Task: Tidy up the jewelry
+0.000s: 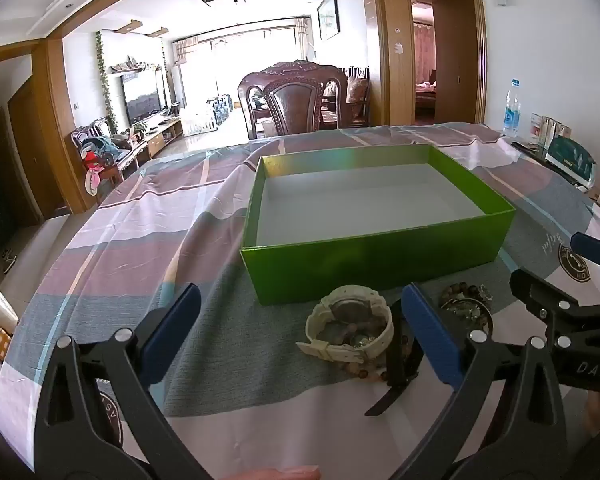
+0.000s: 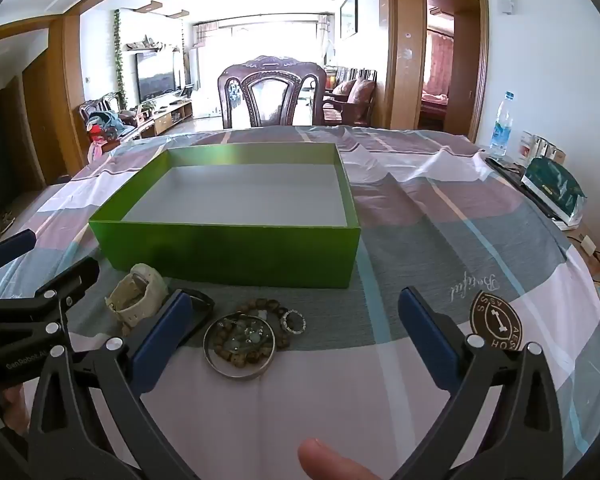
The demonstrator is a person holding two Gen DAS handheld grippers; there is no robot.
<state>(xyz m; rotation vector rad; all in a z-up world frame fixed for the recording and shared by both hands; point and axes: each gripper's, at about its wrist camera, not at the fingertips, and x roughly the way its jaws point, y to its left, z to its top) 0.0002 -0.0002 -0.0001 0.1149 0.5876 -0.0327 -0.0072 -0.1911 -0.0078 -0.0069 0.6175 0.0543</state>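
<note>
An open green box [image 1: 380, 256] with a white, empty floor sits on the cloth-covered table; it also shows in the right wrist view [image 2: 236, 250]. In front of it lies a jewelry pile: a cream watch [image 1: 350, 326] [image 2: 138, 298], a black strap [image 1: 396, 364], bead bracelets [image 2: 242, 338] inside a silver bangle [image 2: 236, 372], and a small ring [image 2: 293, 321]. My left gripper [image 1: 300, 332] is open, its fingers either side of the watch. My right gripper [image 2: 294, 334] is open just above the bangle and beads.
A water bottle [image 2: 501, 124], small cartons and a dark green bag [image 2: 554, 190] stand at the table's right edge. A carved wooden chair [image 2: 272, 92] is behind the table. The striped cloth [image 2: 440, 216] is wrinkled.
</note>
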